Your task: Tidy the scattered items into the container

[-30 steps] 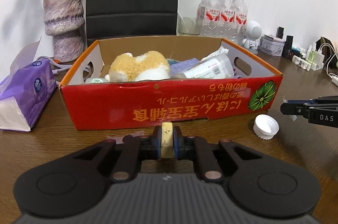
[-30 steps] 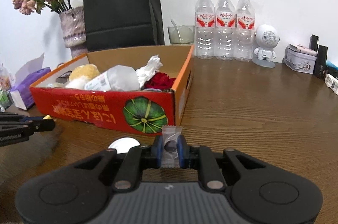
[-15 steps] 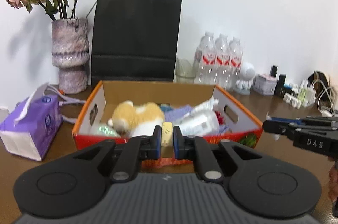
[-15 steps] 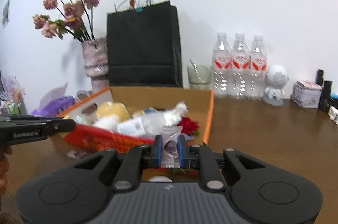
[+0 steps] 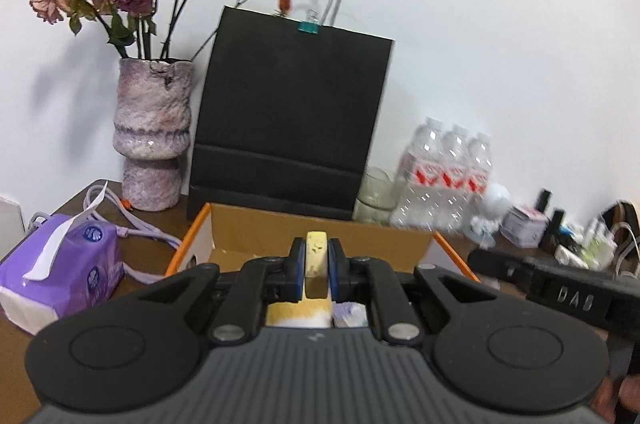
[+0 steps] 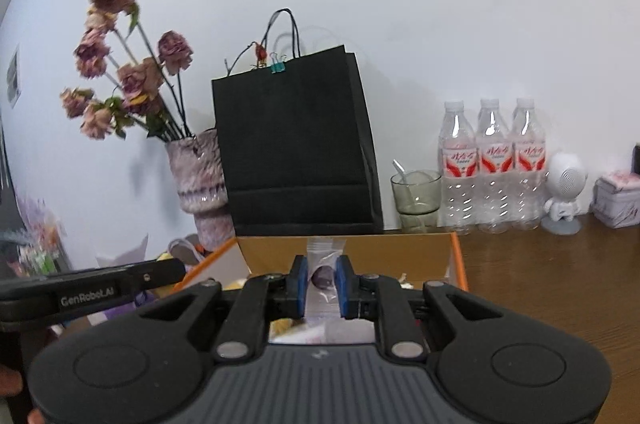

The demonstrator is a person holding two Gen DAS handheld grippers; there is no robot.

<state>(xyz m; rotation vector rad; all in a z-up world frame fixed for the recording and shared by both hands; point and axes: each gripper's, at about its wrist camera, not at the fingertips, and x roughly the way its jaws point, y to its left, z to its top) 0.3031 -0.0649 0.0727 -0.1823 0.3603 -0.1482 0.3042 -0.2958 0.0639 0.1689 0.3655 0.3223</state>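
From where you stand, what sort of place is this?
Probably a home or a small office: a wooden table against a white wall, with dried roses in a vase, a tissue pack and three water bottles.

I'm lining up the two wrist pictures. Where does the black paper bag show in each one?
Left wrist: black paper bag stands centre, behind the cardboard box, right of the vase.
Right wrist: bag centre, slightly left, behind the box.
Shared landmark: three water bottles to its right.

Black paper bag (image 5: 290,115) beside vase (image 5: 152,131), bottles (image 6: 492,163)
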